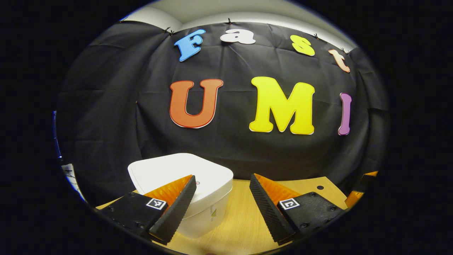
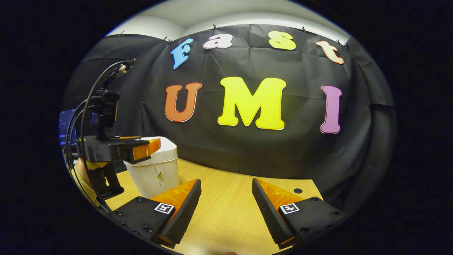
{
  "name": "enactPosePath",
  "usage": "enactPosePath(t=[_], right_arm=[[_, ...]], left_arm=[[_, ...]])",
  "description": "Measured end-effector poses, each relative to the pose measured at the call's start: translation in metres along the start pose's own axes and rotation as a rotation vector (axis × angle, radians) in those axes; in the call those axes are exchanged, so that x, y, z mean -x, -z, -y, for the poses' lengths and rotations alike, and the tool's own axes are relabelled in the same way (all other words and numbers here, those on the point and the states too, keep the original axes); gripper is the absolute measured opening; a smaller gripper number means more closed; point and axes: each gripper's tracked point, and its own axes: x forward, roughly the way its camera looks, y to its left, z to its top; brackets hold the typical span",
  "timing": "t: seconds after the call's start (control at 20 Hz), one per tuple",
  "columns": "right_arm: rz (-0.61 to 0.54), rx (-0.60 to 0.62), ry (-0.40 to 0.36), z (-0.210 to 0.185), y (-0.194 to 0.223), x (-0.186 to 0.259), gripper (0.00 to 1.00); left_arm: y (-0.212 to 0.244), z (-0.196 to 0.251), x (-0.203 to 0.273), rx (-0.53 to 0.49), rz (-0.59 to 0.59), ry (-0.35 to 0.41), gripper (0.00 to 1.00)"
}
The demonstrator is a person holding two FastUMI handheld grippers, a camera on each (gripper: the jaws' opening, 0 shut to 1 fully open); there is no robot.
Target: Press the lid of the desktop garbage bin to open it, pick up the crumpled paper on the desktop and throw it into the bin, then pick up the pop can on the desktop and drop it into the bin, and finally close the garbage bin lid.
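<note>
- In the left gripper view we saw the white bin [image 1: 191, 177] standing on the wooden table [image 1: 240, 219], close in front of us and a bit to the left.
- Its lid [image 1: 177, 168] was down flat on top.
- The left gripper [image 1: 222, 182] had its jaws spread wide, with nothing between them.
- One of its fingers [image 1: 177, 205] showed in front of the bin, but we could not tell if it touched the bin.
- At the far right edge of that view we saw a bit of the other gripper.
- In the right gripper view we saw the bin [image 2: 157, 166] on the left, near the black wall.
- The left gripper [image 2: 147, 148] was up by the top of the bin there, held by a hand [image 2: 83, 171] with a yellow sleeve [image 2: 79, 182].
- Black cables [image 2: 88, 106] looped up from it.
- The right gripper [image 2: 226, 186] was over bare table [image 2: 226, 212], well away from the bin.
- Its jaws were spread wide too and held nothing.
- A small dark hole [image 2: 298, 191] sat in the table near the back right.
</note>
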Motion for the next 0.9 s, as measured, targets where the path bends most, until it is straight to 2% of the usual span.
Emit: enactPosePath(t=[0.15,0.35,0.9], right_arm=[[0.008,0.008,-0.012,-0.003,0.001,0.007,0.92],[0.043,0.015,0.000,-0.004,-0.009,0.015,0.92],[0.069,0.004,0.012,-0.023,-0.021,0.016,0.92]], left_arm=[[-0.002,0.013,0.024,-0.013,0.032,0.021,0.99],[-0.010,0.025,0.036,0.041,0.059,0.066,0.99],[-0.019,0.013,0.055,0.050,0.111,0.063,0.99]])
